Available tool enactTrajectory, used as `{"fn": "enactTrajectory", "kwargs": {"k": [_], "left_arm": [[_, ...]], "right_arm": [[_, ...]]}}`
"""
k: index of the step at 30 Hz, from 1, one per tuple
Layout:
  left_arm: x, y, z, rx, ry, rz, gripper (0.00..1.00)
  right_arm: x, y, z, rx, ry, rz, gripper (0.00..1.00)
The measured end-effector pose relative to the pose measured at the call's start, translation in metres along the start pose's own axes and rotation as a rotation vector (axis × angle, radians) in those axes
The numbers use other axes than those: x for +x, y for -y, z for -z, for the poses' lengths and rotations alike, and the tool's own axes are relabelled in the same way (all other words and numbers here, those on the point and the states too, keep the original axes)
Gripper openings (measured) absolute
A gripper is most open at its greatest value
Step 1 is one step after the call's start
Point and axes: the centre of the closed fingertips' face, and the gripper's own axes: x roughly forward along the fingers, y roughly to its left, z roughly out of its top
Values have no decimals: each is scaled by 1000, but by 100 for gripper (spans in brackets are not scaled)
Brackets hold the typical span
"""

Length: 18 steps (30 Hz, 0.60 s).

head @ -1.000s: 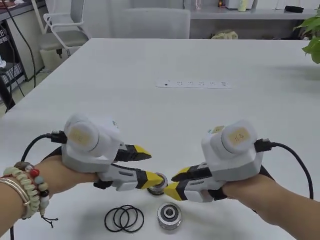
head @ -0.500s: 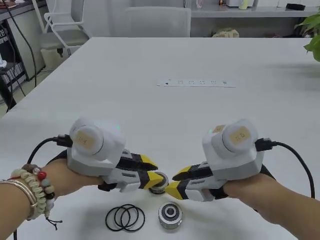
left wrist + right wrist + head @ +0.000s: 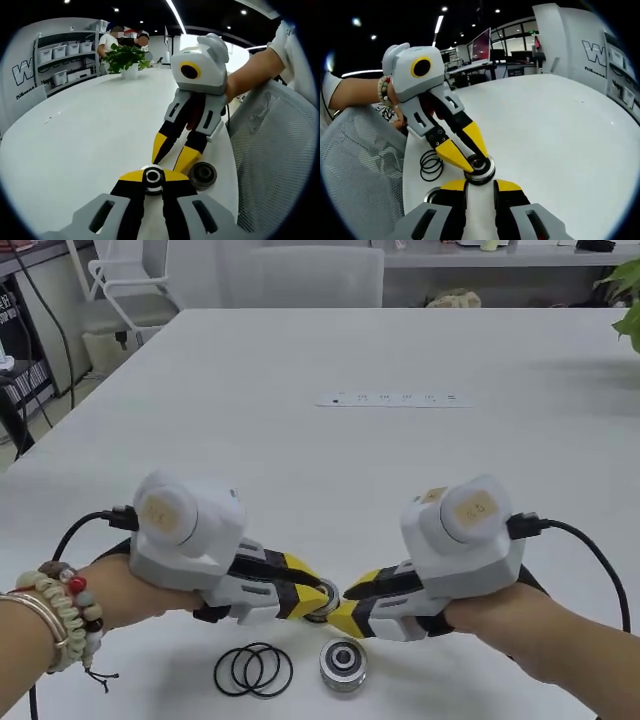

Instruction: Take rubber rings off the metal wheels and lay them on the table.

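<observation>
A small metal wheel [image 3: 322, 602] sits on the white table [image 3: 400, 480], and my left gripper [image 3: 320, 598] is shut on it. In the left gripper view the wheel [image 3: 153, 177] sits between the yellow tips. My right gripper [image 3: 341, 609] faces it from the right, open, with its tips right at the wheel [image 3: 479, 168]. A second wheel [image 3: 343, 664] stands nearer the table's front edge. Three loose black rubber rings [image 3: 253, 670] lie overlapping to its left. The right gripper view shows the rings [image 3: 431, 165] beside the left gripper [image 3: 475, 158].
A flat white socket strip [image 3: 392, 398] lies mid-table. Black cables [image 3: 590, 555] trail from both grippers. Chairs [image 3: 130, 290] stand beyond the far edge and a plant [image 3: 628, 280] at the far right. Mesh chair backs [image 3: 272, 150] are close behind.
My left gripper's jaws, apart a second ago, have shut on the wheel. The right gripper has stayed close at the wheel's right side. The head camera shifted slightly.
</observation>
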Motion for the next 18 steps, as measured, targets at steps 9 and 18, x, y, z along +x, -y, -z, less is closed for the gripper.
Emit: {"fn": "enactTrajectory", "kwargs": {"k": [9,18], "left_arm": [[1,-1,5,53,-32,-8,9],[3,-1,3,37,-16,-9,8]], "right_arm": [[2,-1,2,-20,-6,-2,17],[3,1,3,-87,-14,8,11]]}}
